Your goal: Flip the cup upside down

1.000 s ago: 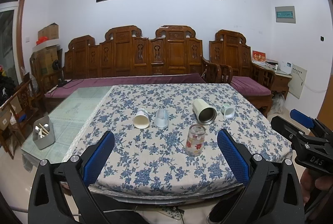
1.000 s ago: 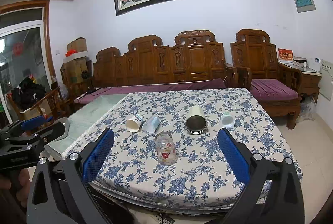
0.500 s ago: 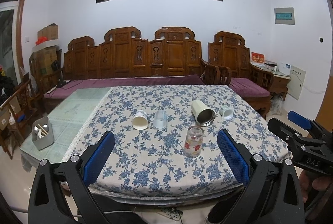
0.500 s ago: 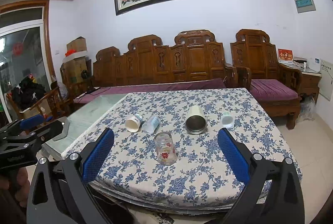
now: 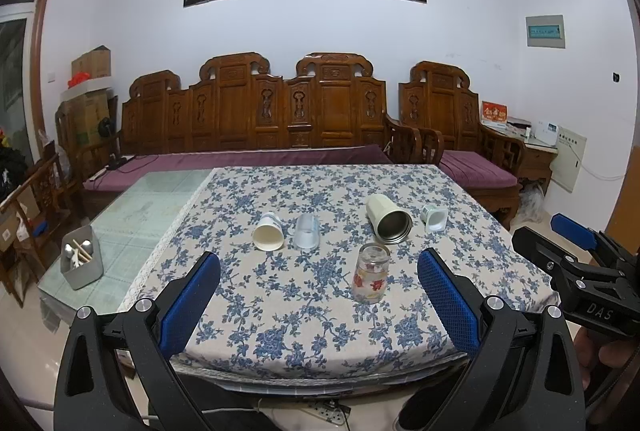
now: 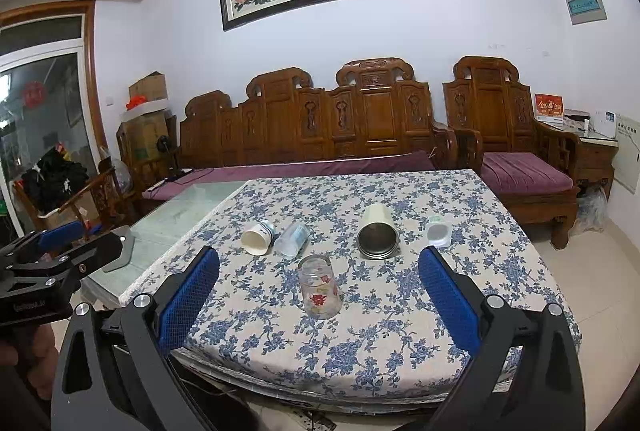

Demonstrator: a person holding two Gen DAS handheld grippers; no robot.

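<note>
Nearest the cameras, the left tongs (image 5: 318,297) and the right tongs (image 6: 318,295) both hang short of the worktop's (image 6: 400,351) front edge, each pair spread wide apart with nothing between the blue pads.

Just beyond that edge stands the glass cup (image 6: 319,286), printed with red flowers, on the blue-flowered cloth. It looks upright, mouth up, though the clear glass makes that hard to confirm. It is the closest piece and stands apart from the rest, so it is probably the one to turn over.

To do this well, the right tongs, which face it almost squarely, should come in level and close on the middle of the wall, firmly since glass is slick. Then lift clear of the cloth, roll the wrist half a turn, and set the rim flat before letting go.

Farther back, four vessels lie on their sides: a white paper cup (image 6: 258,238) touching or nearly touching a clear plastic cup (image 6: 293,239), a cream metal tumbler (image 6: 378,235) with its mouth toward the cameras, and a small white cup (image 6: 437,231). The approach should stay low and short so they are not knocked.
</note>
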